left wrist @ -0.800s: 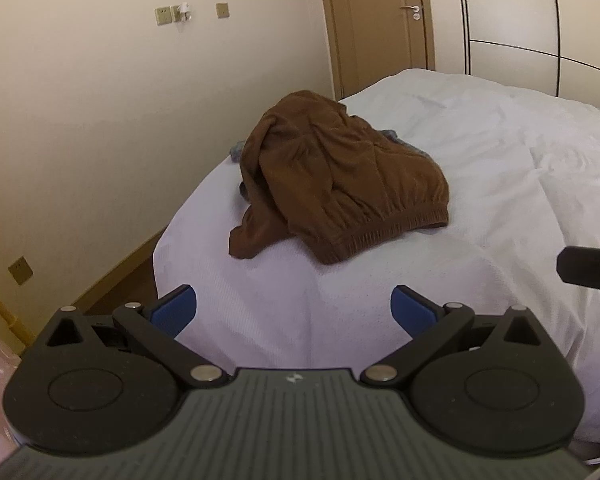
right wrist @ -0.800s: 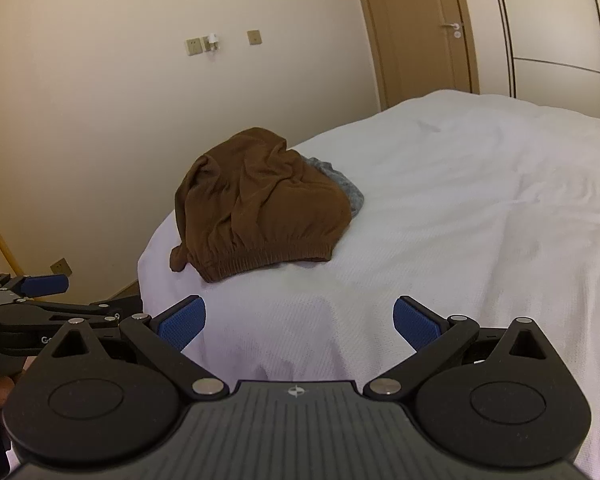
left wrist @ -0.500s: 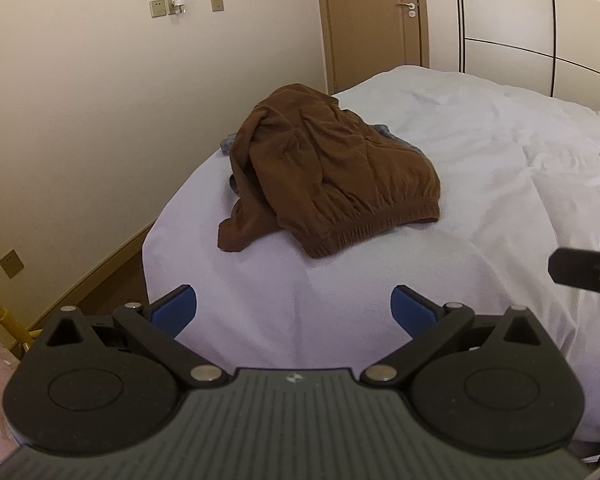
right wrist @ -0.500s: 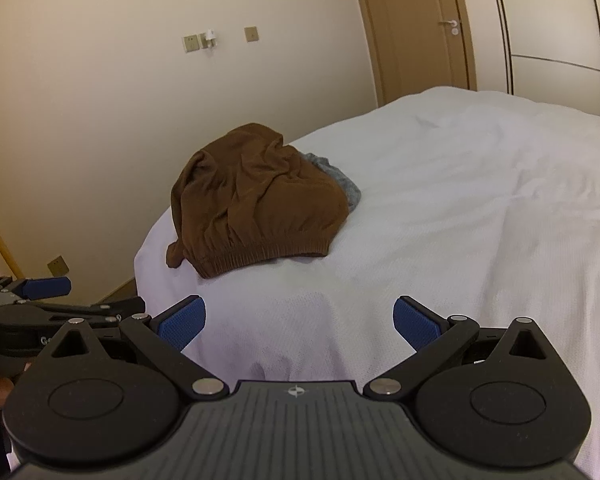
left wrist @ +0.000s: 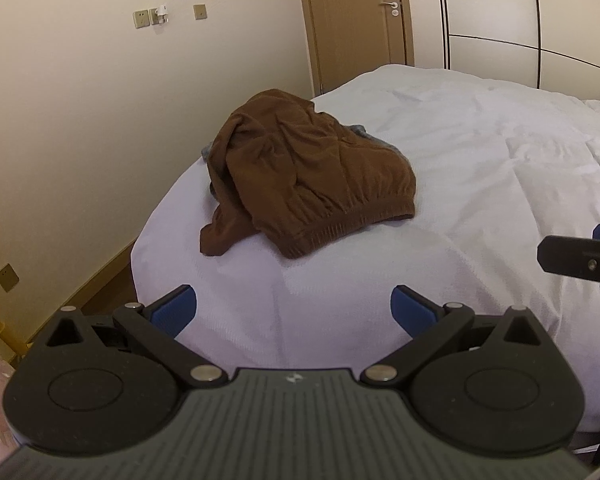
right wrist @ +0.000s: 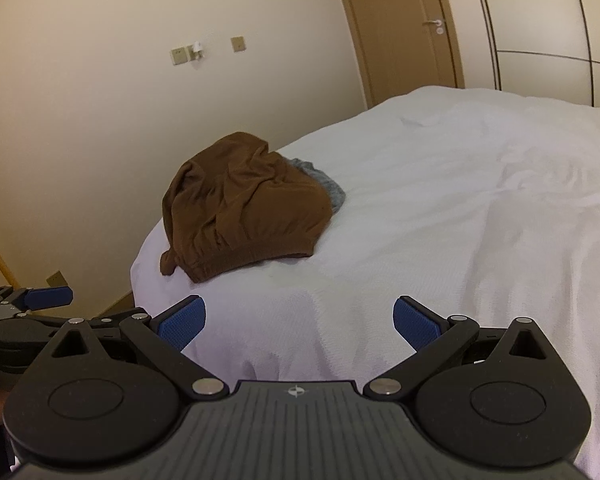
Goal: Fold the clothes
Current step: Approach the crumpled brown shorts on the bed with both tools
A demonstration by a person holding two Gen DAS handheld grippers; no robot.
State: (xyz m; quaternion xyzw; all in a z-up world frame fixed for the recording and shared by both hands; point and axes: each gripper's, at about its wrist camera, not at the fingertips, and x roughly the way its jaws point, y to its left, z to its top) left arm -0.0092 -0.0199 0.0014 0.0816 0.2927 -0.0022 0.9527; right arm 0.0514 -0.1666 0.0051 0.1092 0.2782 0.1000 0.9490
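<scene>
Here both tongs, left gripper [left wrist: 294, 308] and right gripper [right wrist: 299, 318], hover level, released, low in frame, facing the brown garment [left wrist: 300, 176] at centre on the bed [left wrist: 480, 168].

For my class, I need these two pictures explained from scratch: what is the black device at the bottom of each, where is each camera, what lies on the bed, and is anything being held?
There is no robot here. A person carries a hand-held gripper in each hand, each with two blue-padded fingers and a camera looking forward along them. One picture comes from the left gripper, the other from the right gripper. Both are open and hold nothing. Ahead is a white bed with a crumpled brown garment near its corner, lying on top of a grey garment that peeks out behind it. Each camera also catches the other gripper at its picture's edge.
</scene>
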